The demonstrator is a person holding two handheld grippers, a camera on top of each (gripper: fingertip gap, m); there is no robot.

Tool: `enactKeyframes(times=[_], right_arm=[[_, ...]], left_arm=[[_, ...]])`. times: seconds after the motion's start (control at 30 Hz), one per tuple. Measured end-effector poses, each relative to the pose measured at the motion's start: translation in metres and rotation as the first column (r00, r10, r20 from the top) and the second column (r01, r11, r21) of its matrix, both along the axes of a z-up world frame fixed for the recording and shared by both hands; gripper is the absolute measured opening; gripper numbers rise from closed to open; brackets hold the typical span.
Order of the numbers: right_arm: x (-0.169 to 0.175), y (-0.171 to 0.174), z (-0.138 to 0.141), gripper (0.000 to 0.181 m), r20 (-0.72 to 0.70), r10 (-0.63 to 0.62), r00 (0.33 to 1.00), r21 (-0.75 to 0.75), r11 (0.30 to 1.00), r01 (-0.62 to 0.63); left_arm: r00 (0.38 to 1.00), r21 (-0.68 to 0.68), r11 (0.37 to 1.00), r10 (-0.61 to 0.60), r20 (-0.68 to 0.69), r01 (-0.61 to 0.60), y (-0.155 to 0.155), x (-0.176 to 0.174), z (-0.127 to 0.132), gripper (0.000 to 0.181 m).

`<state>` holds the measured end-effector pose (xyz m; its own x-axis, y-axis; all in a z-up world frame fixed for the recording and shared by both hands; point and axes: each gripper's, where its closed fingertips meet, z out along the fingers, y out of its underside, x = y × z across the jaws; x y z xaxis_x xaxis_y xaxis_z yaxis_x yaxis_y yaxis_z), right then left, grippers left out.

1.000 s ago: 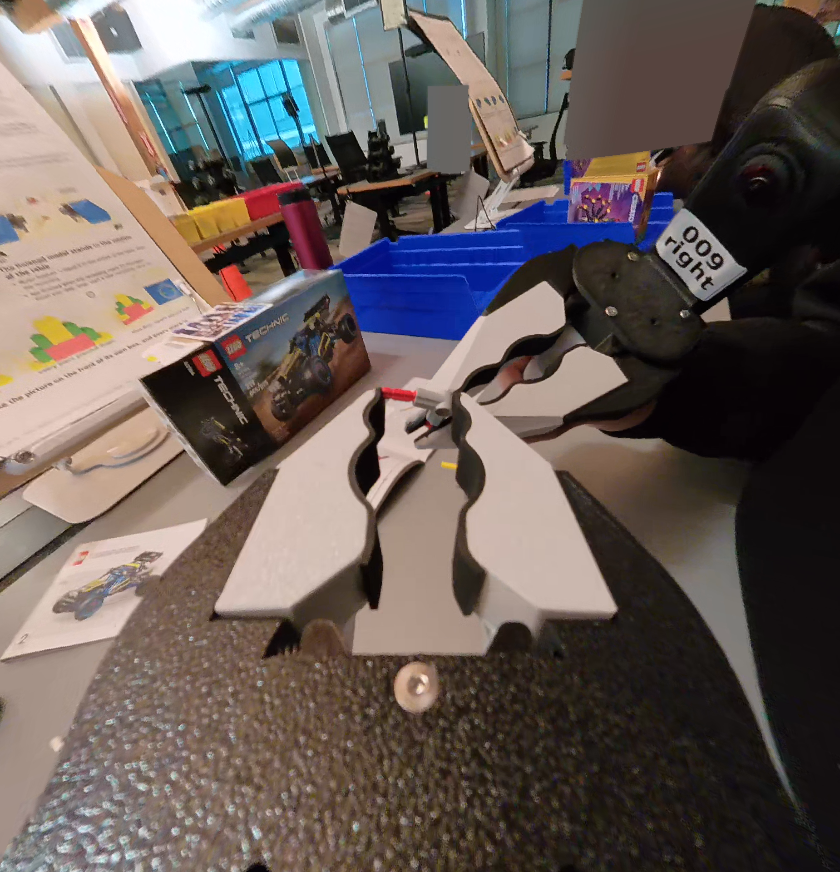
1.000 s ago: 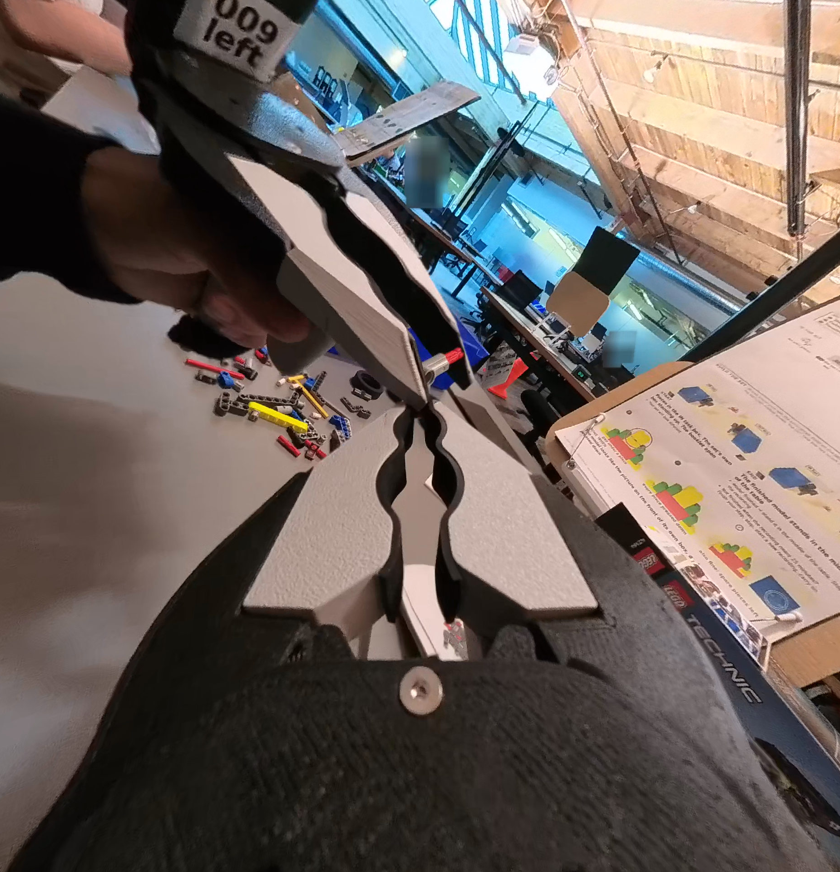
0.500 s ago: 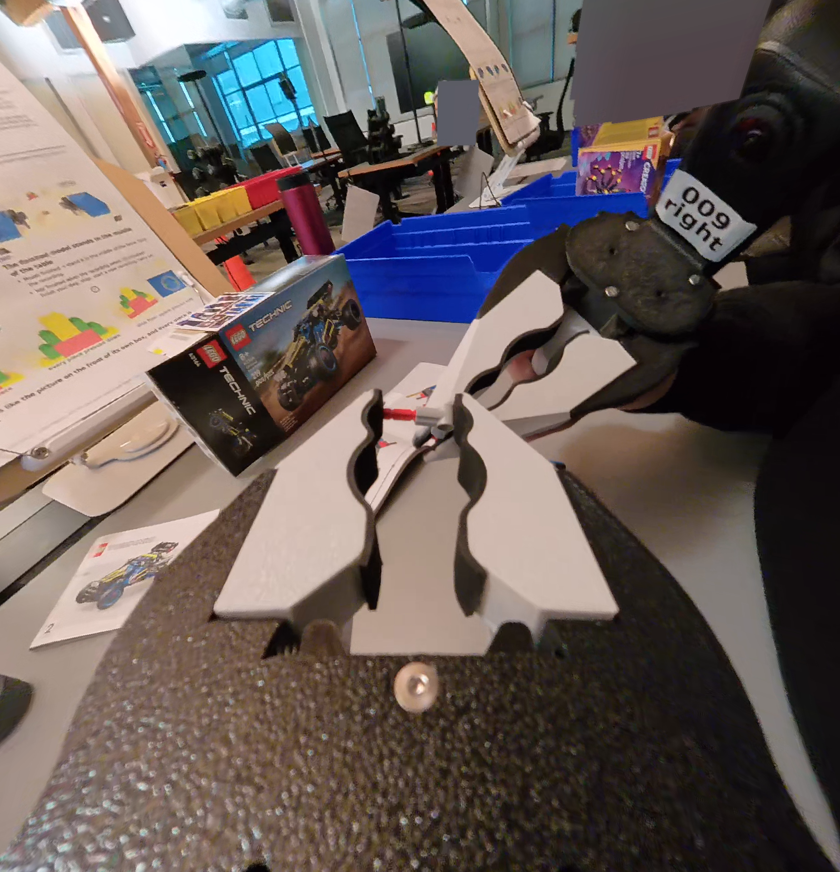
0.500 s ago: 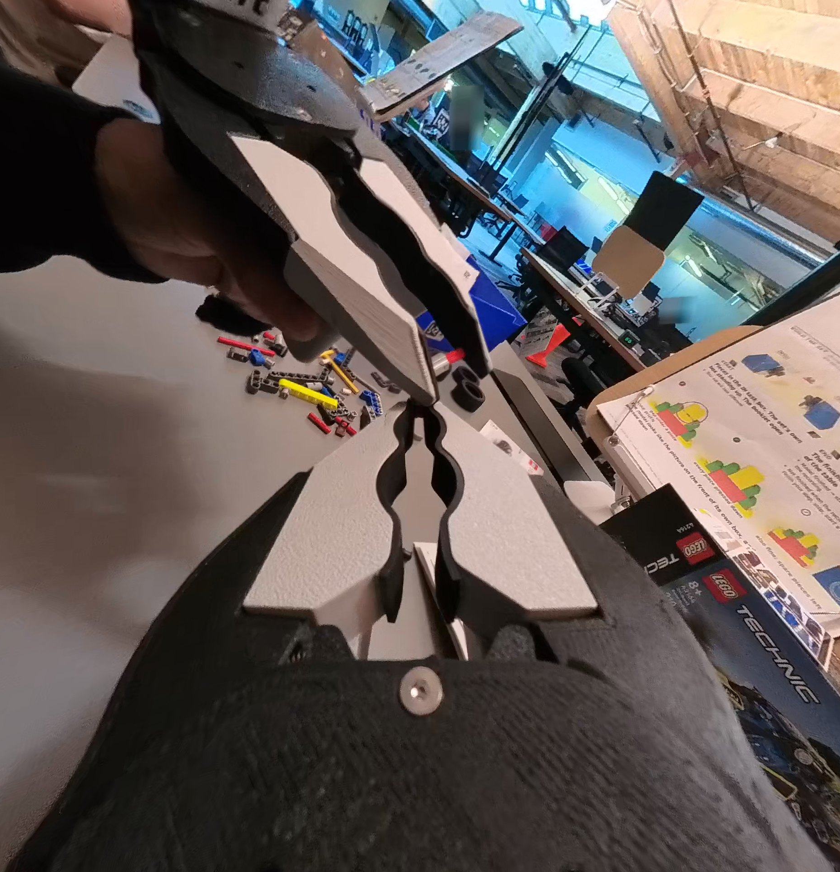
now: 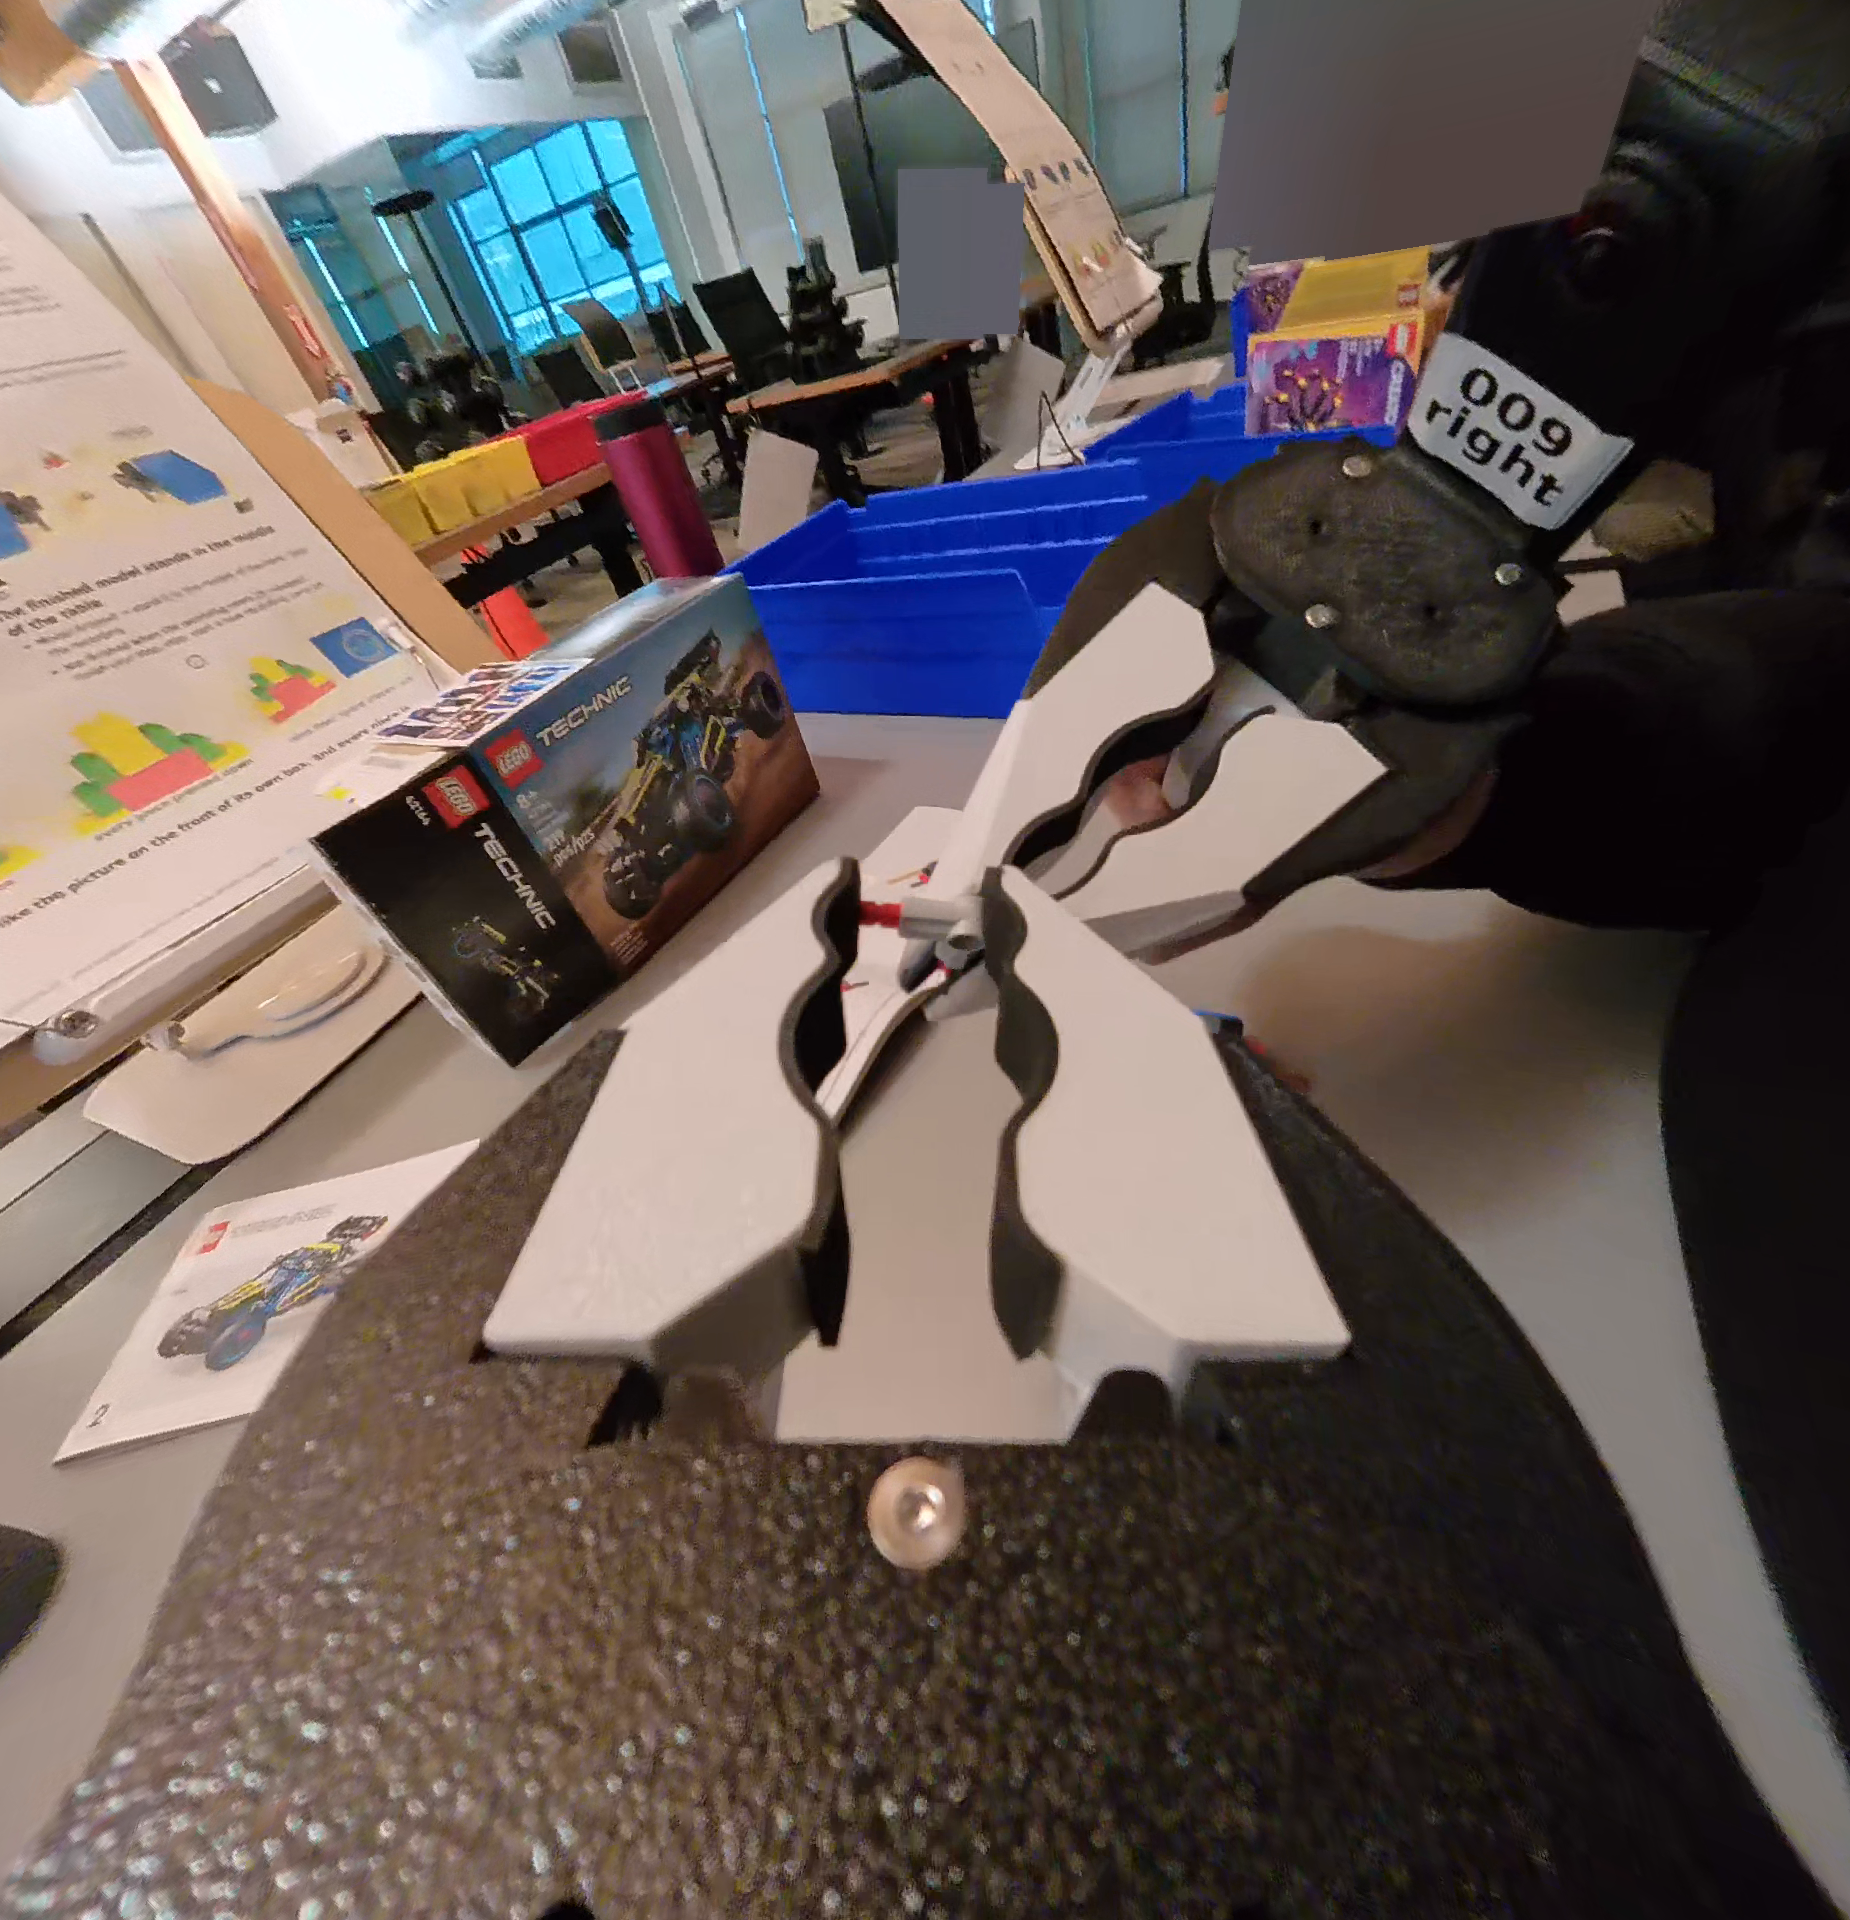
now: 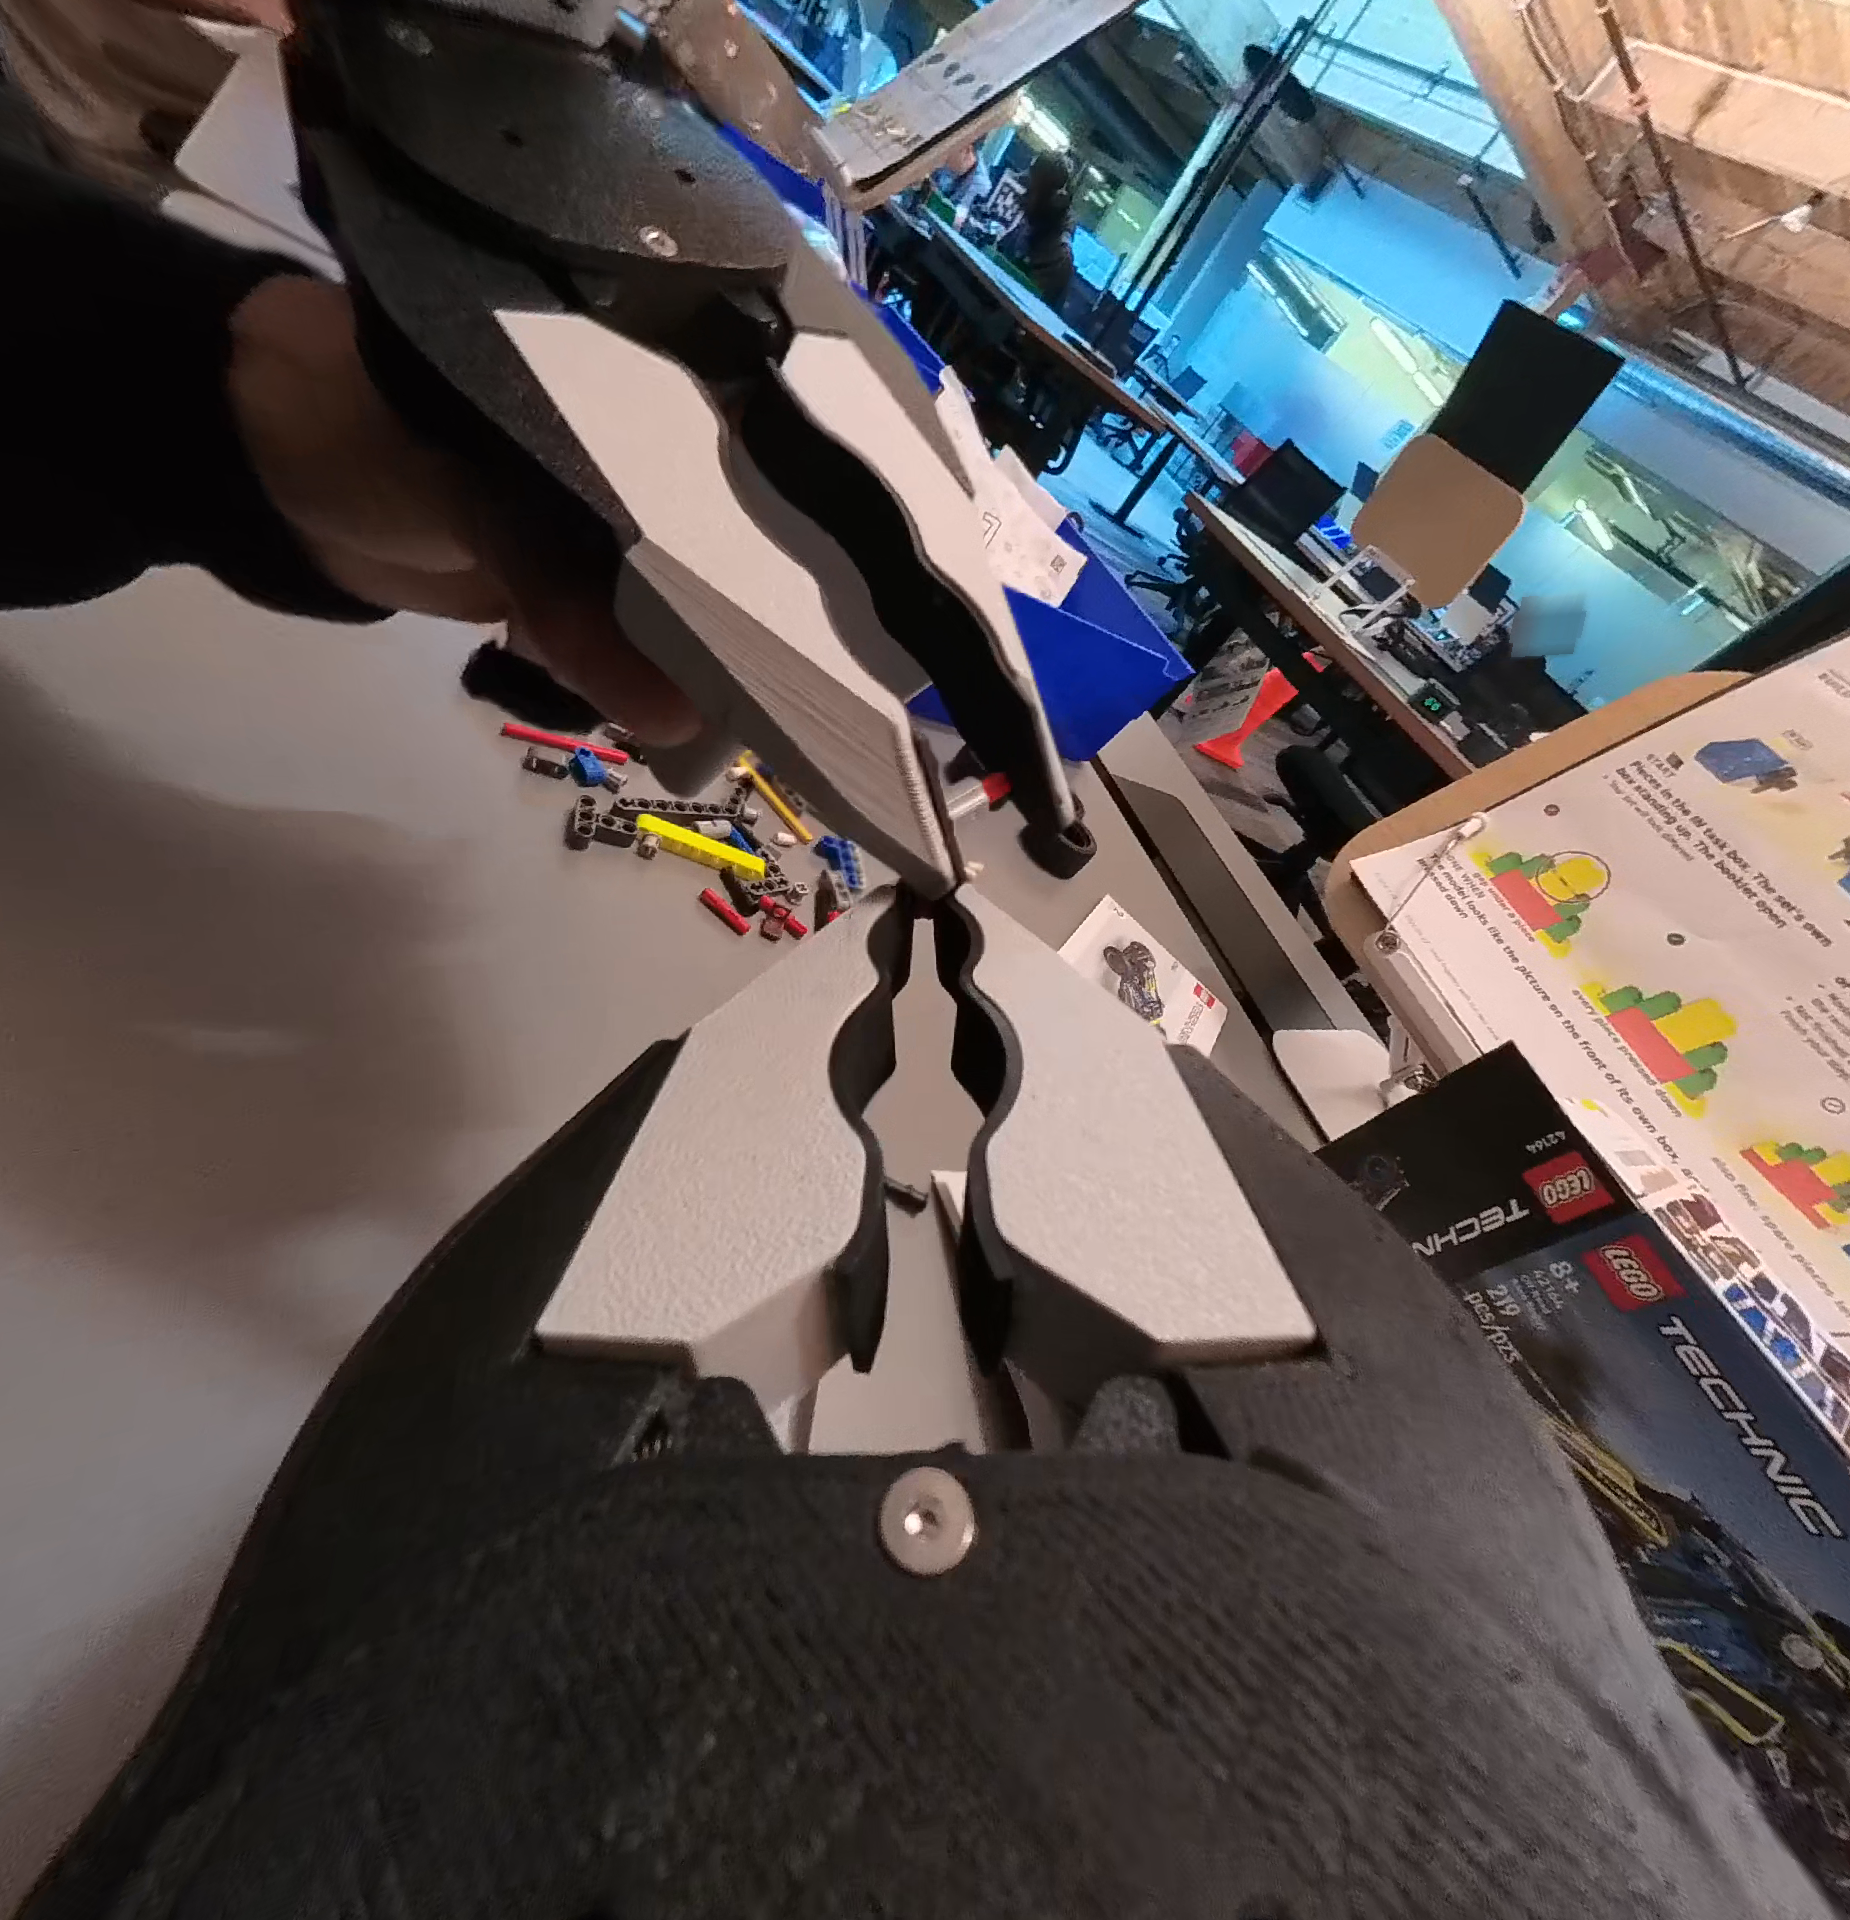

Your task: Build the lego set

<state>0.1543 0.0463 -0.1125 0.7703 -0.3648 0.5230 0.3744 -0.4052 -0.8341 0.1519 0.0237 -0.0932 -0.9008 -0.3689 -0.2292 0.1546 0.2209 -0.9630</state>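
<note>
My left gripper (image 5: 921, 920) is raised above the grey table (image 5: 1472, 1091), its fingers set a moderate gap apart. Between the tips sits a small grey lego piece (image 5: 936, 914) with a red axle (image 5: 877, 912) sticking out toward the left finger. The piece touches the right fingertip; I cannot tell whether the fingers clamp it or it is only carried between them.

My right gripper (image 5: 947, 894) comes in from the right, held by a hand in a black sleeve (image 5: 1679, 748). Its tips meet the same grey piece. From its own camera, the right gripper (image 6: 926, 904) has its tips nearly together, only a thin slit between them, right against the tip of the left gripper (image 6: 942, 878). What it pinches is too small to make out there.

Behind the grippers, a lego box (image 5: 578, 821) stands on the table. A booklet (image 5: 235, 1309) lies flat at the near left. An instruction board (image 5: 142, 623) leans at the left edge. Blue bins (image 5: 931, 613) sit at the back.

In the right view, loose lego parts (image 6: 692, 842) are scattered on the table beyond the left gripper, among them a yellow beam (image 6: 697, 844) and a red axle.
</note>
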Motion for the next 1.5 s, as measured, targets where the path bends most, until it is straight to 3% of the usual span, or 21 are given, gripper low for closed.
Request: enactKeyframes(times=[0.17,0.27,0.37,0.47,0.53,0.6,0.67,0.73,0.83,0.93,1.0,1.1,1.17,1.3,1.37,1.5], right_arm=[[0.005,0.000,0.000,0.002,0.001,-0.021,1.000,0.024,0.999,0.021],[0.007,-0.003,0.001,0.002,0.018,-0.036,0.999,0.037,0.999,0.035],[0.016,-0.012,-0.002,0.003,0.067,-0.090,0.994,-0.003,0.996,0.091],[0.022,-0.023,-0.005,0.003,0.180,-0.130,0.975,-0.072,0.987,0.144],[0.022,-0.026,-0.015,0.003,0.228,-0.101,0.969,-0.165,0.976,0.140],[0.028,-0.033,-0.018,0.003,0.348,-0.115,0.930,-0.254,0.944,0.212],[0.028,-0.032,-0.024,0.003,0.394,-0.095,0.914,-0.331,0.913,0.237],[0.026,-0.030,-0.024,0.003,0.435,-0.073,0.897,-0.351,0.904,0.244],[0.028,-0.033,-0.025,0.004,0.443,-0.080,0.893,-0.355,0.899,0.257],[0.025,-0.033,-0.013,0.011,0.357,-0.107,0.928,-0.218,0.956,0.194],[0.023,-0.034,-0.002,0.025,0.169,-0.121,0.978,-0.042,0.991,0.130],[0.021,-0.033,0.017,0.043,-0.193,-0.027,0.981,0.276,0.958,0.081],[0.024,-0.032,0.017,0.046,-0.295,0.011,0.955,0.334,0.938,0.092],[0.016,-0.022,0.015,0.041,-0.360,0.077,0.930,0.359,0.931,0.062],[0.013,-0.021,0.020,0.027,-0.312,0.077,0.947,0.375,0.926,0.049],[0.013,-0.025,0.008,0.023,-0.212,0.029,0.977,0.247,0.969,0.025]], left_arm=[[0.998,-0.047,0.997,0.061,0.027,-0.060,0.002,0.006,0.001,0.030],[0.996,-0.078,0.993,0.083,-0.008,-0.084,0.005,0.011,0.002,0.049],[0.994,-0.172,0.982,0.066,-0.090,-0.080,0.009,0.012,0.010,0.050],[0.963,-0.187,0.976,0.060,-0.263,-0.112,0.011,0.018,-0.001,0.041],[0.921,-0.182,0.982,-0.022,-0.388,-0.053,0.002,0.010,-0.011,0.034],[0.872,-0.180,0.982,-0.033,-0.488,-0.064,-0.005,0.011,-0.019,0.035],[0.841,-0.165,0.985,-0.044,-0.539,-0.054,-0.013,0.010,-0.025,0.033],[0.828,-0.133,0.990,-0.034,-0.559,-0.049,-0.018,0.009,-0.032,0.013],[0.815,-0.138,0.988,-0.026,-0.579,-0.067,-0.020,0.011,-0.034,0.011],[0.762,-0.272,0.956,-0.097,-0.640,-0.106,-0.016,0.015,-0.024,0.010],[0.704,-0.397,0.910,-0.204,-0.680,-0.119,-0.012,0.015,-0.015,0.010],[0.693,-0.508,0.851,-0.285,-0.662,-0.135,-0.008,0.016,-0.006,0.010],[0.707,-0.555,0.825,-0.327,-0.627,-0.111,-0.008,0.013,0.000,0.009],[0.744,-0.604,0.794,-0.363,-0.561,-0.068,-0.008,0.009,0.010,0.009],[0.743,-0.608,0.792,-0.373,-0.555,-0.057,-0.009,0.008,0.009,0.009],[0.718,-0.537,0.842,-0.341,-0.608,-0.055,-0.014,0.007,-0.010,0.010]])
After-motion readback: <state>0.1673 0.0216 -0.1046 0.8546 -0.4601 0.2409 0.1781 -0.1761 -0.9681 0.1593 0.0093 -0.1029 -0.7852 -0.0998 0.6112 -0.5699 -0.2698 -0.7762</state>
